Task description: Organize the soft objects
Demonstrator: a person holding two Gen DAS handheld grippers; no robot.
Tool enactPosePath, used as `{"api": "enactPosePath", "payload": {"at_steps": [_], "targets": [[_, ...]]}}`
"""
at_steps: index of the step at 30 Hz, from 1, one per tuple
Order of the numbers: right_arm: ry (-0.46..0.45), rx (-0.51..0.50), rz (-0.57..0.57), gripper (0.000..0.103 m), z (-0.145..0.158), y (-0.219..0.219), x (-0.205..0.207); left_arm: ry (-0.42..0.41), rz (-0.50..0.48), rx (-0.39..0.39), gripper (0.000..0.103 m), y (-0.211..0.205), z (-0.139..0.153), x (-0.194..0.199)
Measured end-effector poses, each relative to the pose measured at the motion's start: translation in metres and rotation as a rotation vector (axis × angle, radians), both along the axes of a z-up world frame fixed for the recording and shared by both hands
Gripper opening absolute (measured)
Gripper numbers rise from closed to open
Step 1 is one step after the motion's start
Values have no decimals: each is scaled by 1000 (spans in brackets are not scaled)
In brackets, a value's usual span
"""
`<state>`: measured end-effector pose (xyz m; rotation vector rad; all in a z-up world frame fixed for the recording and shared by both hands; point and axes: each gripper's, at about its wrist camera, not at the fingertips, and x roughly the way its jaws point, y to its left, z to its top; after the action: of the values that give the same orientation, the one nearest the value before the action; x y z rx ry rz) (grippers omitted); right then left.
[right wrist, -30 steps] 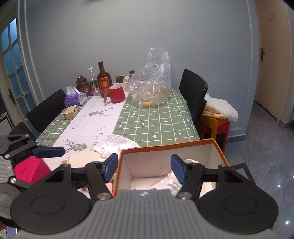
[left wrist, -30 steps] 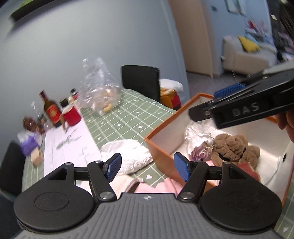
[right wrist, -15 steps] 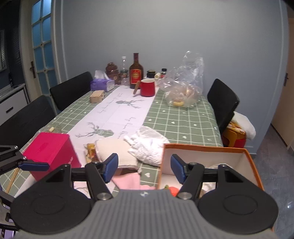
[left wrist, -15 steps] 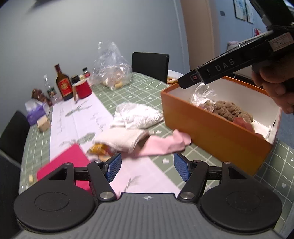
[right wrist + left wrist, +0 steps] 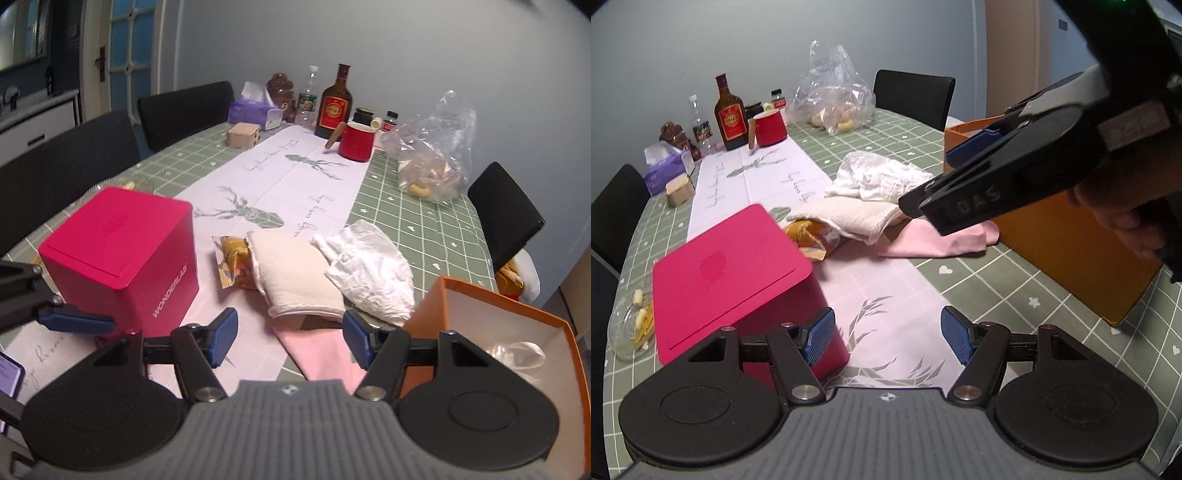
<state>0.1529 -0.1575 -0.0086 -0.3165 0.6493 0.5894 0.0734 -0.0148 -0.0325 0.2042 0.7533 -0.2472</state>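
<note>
Left hand-held gripper (image 5: pixel 886 338): your jaws stand apart with nothing between them, above the bare runner on the desk (image 5: pixel 997 291).
Right hand-held gripper (image 5: pixel 289 338): your jaws are parted and empty, poised over the pink cloth (image 5: pixel 321 350).
Pink cloth: just ahead of your right pads, lying flat and touching the orange box (image 5: pixel 517 306).
Cream cloth (image 5: pixel 295 277): ahead of your right gripper, overlapping the pink one.
White cloth (image 5: pixel 373 266): crumpled, ahead and right, touching the cream cloth.
Orange box: to your right gripper's right, open.
Magenta box (image 5: pixel 122 254): to your right gripper's left, lid shut.
</note>
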Motion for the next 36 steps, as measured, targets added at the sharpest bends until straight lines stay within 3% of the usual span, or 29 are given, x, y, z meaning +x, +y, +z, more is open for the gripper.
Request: {"api": "enactPosePath", "payload": {"at_steps": [12, 14, 18, 22, 32, 36], "targets": [[9, -197, 53, 60, -48, 64, 45, 66, 18, -19, 77, 22, -15, -10], [4, -227, 69, 54, -57, 71, 50, 71, 26, -24, 77, 26, -16, -11], [-15, -291, 79, 28, -72, 80, 62, 77, 33, -19, 77, 28, -17, -8], [2, -235, 75, 7, -67, 69, 69, 79, 27, -22, 77, 25, -18, -6], [101, -69, 96, 4, -30, 23, 41, 74, 12, 2, 77, 14, -22, 2], [232, -57, 166, 4, -31, 13, 23, 80, -3, 20, 77, 6, -26, 1]]}}
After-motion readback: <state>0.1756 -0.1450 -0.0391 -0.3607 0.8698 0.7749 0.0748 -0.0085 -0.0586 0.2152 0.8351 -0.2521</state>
